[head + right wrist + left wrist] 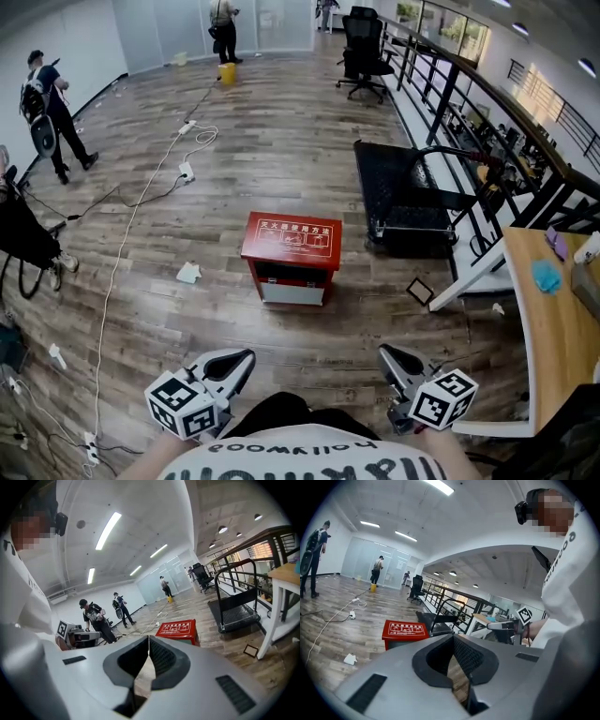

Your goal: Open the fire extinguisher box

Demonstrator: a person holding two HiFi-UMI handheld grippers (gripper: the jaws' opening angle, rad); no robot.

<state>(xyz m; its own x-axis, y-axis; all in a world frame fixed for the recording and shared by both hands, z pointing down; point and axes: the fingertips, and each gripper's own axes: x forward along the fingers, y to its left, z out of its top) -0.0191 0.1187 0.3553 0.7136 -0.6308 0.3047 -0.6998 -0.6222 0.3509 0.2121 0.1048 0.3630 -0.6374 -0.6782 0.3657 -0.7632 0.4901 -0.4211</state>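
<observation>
Red steel on brown boards: the fire extinguisher box (292, 246) sits on the wood floor (281, 141) of an open office. Its lid is down, and it is well ahead of a person (309, 459) who carries a two-jaw tool in each hand. The left gripper (246, 358) and the right gripper (386, 354) hang low near the person's body. Both are clenched tip to tip with nothing between the jaws, and both are well apart from the box. The printed lid faces up and the grey front panel faces the person (whether a latch or handle sits there is too small to tell).

The hazards, judged from here, lie in the approach. Jaws that arrive pinched together cannot take a lid edge or a handle. They would only prod the box, and a light cabinet on smooth boards may slide or tip rather than open. A pull on one corner alone could twist the lid or drag the whole box along. A scrap of white paper (188, 273) lies to the left of the box and white cables (150, 187) trail further left, a slip or snag risk for a step that drifts that way. A small dark frame (419, 292) lies to the right beside the wooden table (553, 328), one more thing to avoid underfoot.
</observation>
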